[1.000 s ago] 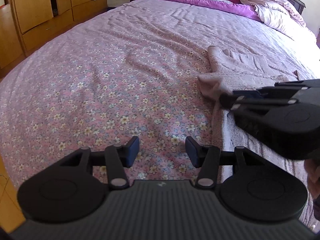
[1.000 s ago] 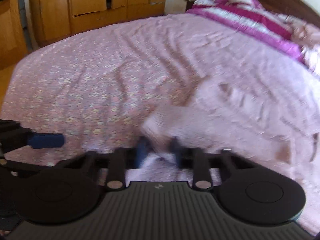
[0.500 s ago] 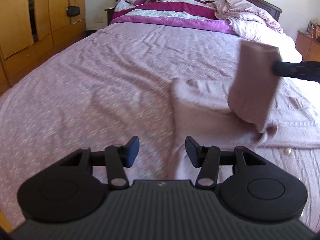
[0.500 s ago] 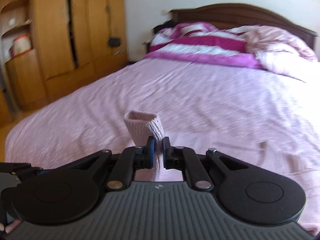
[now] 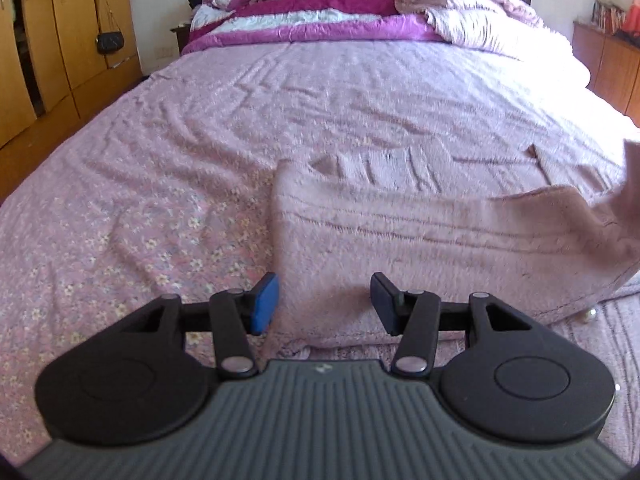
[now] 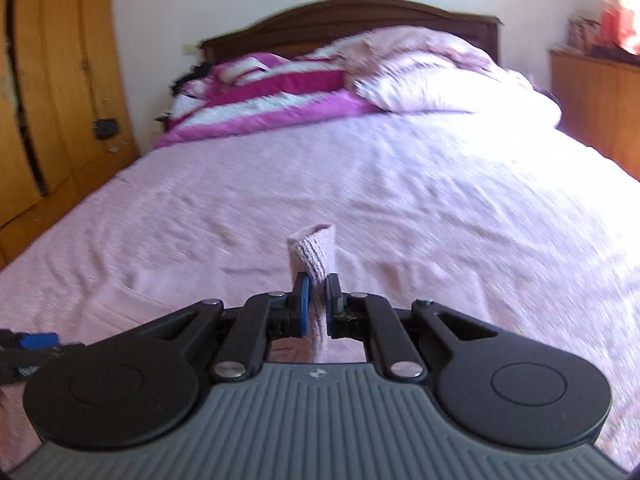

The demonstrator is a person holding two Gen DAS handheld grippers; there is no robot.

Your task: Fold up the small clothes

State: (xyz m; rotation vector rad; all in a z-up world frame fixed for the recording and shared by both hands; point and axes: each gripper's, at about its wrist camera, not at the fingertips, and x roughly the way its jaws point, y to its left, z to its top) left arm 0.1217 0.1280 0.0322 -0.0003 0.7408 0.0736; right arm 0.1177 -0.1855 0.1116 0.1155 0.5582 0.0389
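Observation:
A small dusty-pink knitted garment (image 5: 400, 236) lies spread on the floral pink bedspread (image 5: 140, 184). Its right part is lifted and folded over towards the right edge of the left wrist view. My left gripper (image 5: 324, 304) is open and empty, low over the garment's near left edge. My right gripper (image 6: 316, 308) is shut on a ribbed cuff of the garment (image 6: 314, 252) and holds it up above the bed. The left gripper's blue fingertip (image 6: 38, 340) shows at the far left of the right wrist view.
A striped magenta-and-white quilt (image 5: 320, 12) and pale pink bedding (image 5: 480, 12) are piled at the headboard end. Wooden wardrobes (image 5: 48, 40) stand along the left. A wooden cabinet (image 5: 612, 64) stands at the right. A small bead or button (image 5: 590, 313) lies by the garment.
My right gripper has lifted the cuff off the bed and carried it rightwards across the garment. My left gripper has swung towards the garment's near left edge and stayed open.

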